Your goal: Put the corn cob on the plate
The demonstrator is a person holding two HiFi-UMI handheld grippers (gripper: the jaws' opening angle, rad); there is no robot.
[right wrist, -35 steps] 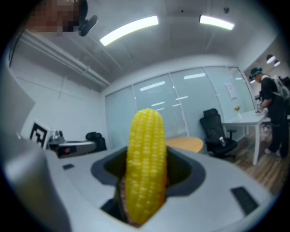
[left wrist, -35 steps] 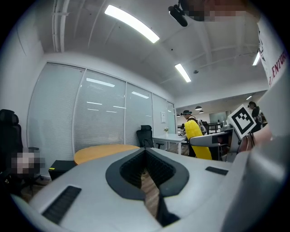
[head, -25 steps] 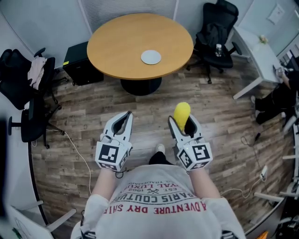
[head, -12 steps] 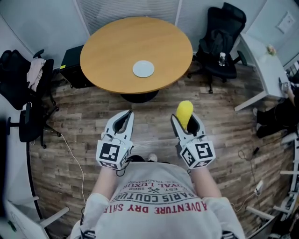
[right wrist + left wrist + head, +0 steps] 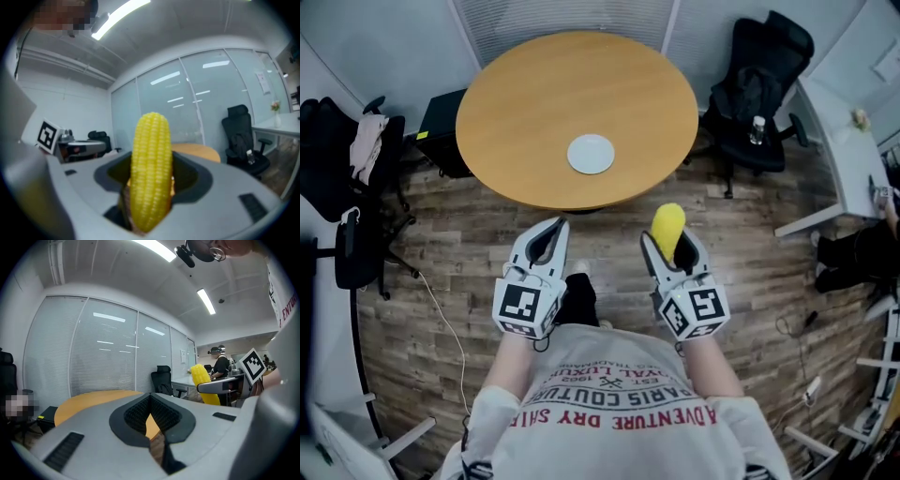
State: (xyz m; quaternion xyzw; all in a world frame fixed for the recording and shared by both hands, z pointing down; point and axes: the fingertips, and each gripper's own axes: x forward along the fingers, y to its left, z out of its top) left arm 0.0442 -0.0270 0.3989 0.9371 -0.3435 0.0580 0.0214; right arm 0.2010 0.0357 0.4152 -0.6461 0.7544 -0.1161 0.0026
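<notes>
Near the person's torso, above a wood-plank floor (image 5: 459, 253), two hand-held grippers are raised side by side, just apart.

Right gripper (image 5: 672, 253): jaws clamped on the yellow corn cob (image 5: 667, 225). The cob's rounded end projects past the jaw tips toward the far side. In the right gripper view the corn cob (image 5: 150, 168) fills the gap between the dark pads (image 5: 190, 180) of the right gripper (image 5: 150, 192).

Left gripper (image 5: 547, 238): jaws drawn together, tips meeting, nothing held. The left gripper view shows the same closure of the left gripper (image 5: 151, 411), with the corn cob (image 5: 200, 376) visible to its right.

On the far side stands a round wooden table (image 5: 516, 103). A small pale plate (image 5: 591, 154) lies near the table's middle, well apart from the cob. A black office chair (image 5: 759, 94) stands at the table's right.
</notes>
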